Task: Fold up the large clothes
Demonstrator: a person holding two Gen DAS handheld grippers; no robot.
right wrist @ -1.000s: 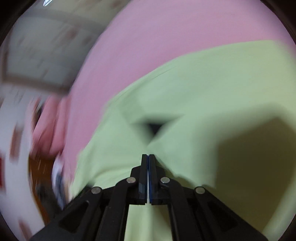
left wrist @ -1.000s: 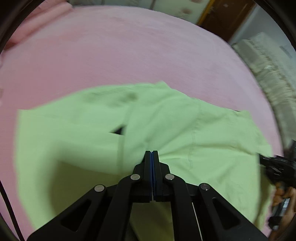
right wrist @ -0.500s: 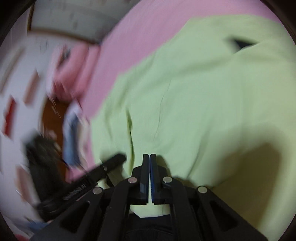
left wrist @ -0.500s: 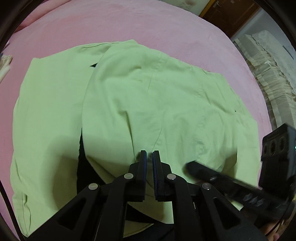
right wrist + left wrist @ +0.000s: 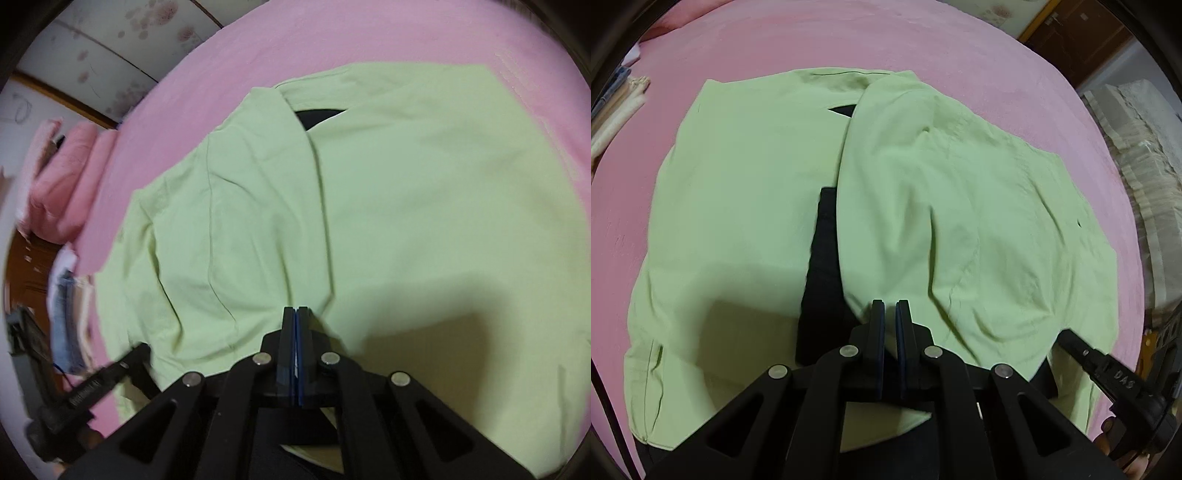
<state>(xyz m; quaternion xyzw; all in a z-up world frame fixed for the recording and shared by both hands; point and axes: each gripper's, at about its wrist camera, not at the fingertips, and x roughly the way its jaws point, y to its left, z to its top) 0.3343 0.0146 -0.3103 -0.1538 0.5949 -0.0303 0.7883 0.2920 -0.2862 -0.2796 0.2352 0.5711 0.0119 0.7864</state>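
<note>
Fingers (image 5: 877, 325) of the left gripper (image 5: 889, 306) are standing slightly apart, gripping nothing, while the jaws of the right gripper (image 5: 296, 312), lettered "DAS" along one finger, are just opening with nothing between them, and the green garment (image 5: 746, 192) is lying partly folded on the pink bed (image 5: 923, 44).

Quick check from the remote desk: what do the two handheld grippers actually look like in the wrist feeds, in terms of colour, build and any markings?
Both are matte black plastic. The left gripper and right gripper each have two flat fingers lined with blue pads, driven by angular linkage arms with triangular cut-outs and four round silver pins. Seen from the side in the other view, each body bears pale embossed lettering, too small to read reliably. No cables or sleeves are clearly visible.
</note>
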